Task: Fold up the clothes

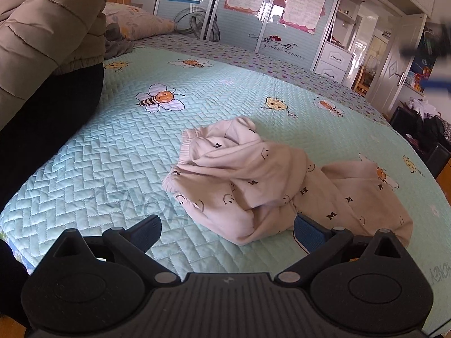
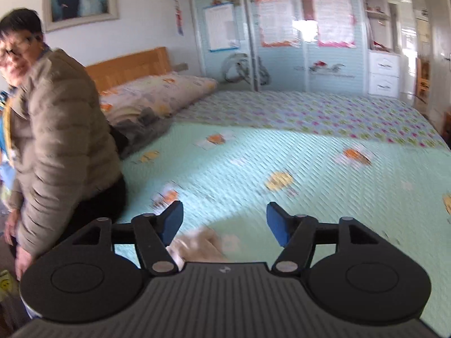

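Observation:
A crumpled beige garment [image 1: 253,186] with small smiley faces and letters lies in a heap on the mint quilted bedspread [image 1: 112,152]. My left gripper [image 1: 228,228] is open just in front of the heap, its right finger [image 1: 307,231] against the cloth's near edge. In the right wrist view my right gripper [image 2: 224,222] is open above the bed, and a bit of the beige garment [image 2: 197,246] shows low between its fingers. That view is blurred. The right gripper also shows as a dark blur at the left wrist view's right edge [image 1: 428,53].
A person in a tan puffer jacket [image 1: 42,28] sits on the bed's left side, also seen in the right wrist view [image 2: 56,140]. Pillows [image 2: 157,93] and a wooden headboard [image 2: 129,64] lie beyond. A wardrobe with posters [image 1: 253,14] stands behind the bed. Bags [image 1: 422,129] sit right.

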Demonstrator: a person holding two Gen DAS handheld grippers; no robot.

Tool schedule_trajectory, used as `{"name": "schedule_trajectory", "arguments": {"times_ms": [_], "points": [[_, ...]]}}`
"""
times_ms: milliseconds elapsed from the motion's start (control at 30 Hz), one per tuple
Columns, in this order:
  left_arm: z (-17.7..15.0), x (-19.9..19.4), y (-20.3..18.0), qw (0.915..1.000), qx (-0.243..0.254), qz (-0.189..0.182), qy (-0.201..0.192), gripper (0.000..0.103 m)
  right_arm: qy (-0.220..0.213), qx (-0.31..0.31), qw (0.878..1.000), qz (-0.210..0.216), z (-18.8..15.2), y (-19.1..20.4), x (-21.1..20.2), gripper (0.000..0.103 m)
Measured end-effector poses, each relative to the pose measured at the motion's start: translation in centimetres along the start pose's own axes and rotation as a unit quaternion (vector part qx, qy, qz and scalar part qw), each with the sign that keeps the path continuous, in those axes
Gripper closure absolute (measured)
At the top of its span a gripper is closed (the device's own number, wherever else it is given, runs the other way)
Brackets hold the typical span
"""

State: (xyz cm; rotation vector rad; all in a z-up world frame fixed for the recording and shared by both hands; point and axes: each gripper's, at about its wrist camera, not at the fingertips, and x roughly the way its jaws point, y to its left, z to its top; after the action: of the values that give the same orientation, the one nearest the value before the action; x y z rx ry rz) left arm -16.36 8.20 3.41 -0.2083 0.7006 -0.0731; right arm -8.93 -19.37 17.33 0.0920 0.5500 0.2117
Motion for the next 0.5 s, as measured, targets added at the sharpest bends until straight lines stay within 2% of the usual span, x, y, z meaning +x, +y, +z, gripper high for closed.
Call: {"name": "schedule_trajectory", "arguments": {"times_ms": [100,233,400,500], "points": [[0.4,0.9,0.1,0.9999,0.002,0.017,0.002,0.002,0.029,0.048,0.998,-0.031,-6.4,-2.6,0.9,0.033],[1.8,3.2,1.3,0.9978,0.013,0.065,0.004,0.002,0.048,0.131,0.99,-0.015,-12.9,-4.5,1.0,0.033],[3.9,6.3,4.1,0.9899,0.021,0.14,0.005,0.002,0.043,0.163,0.986,0.002,-15.9,-4.9,0.4,0.033],[4.6,7.5,4.5,0.9882,0.026,0.151,0.008,0.002,0.045,0.163,0.986,0.006,-16.5,-5.3,0.4,0.033]]}}
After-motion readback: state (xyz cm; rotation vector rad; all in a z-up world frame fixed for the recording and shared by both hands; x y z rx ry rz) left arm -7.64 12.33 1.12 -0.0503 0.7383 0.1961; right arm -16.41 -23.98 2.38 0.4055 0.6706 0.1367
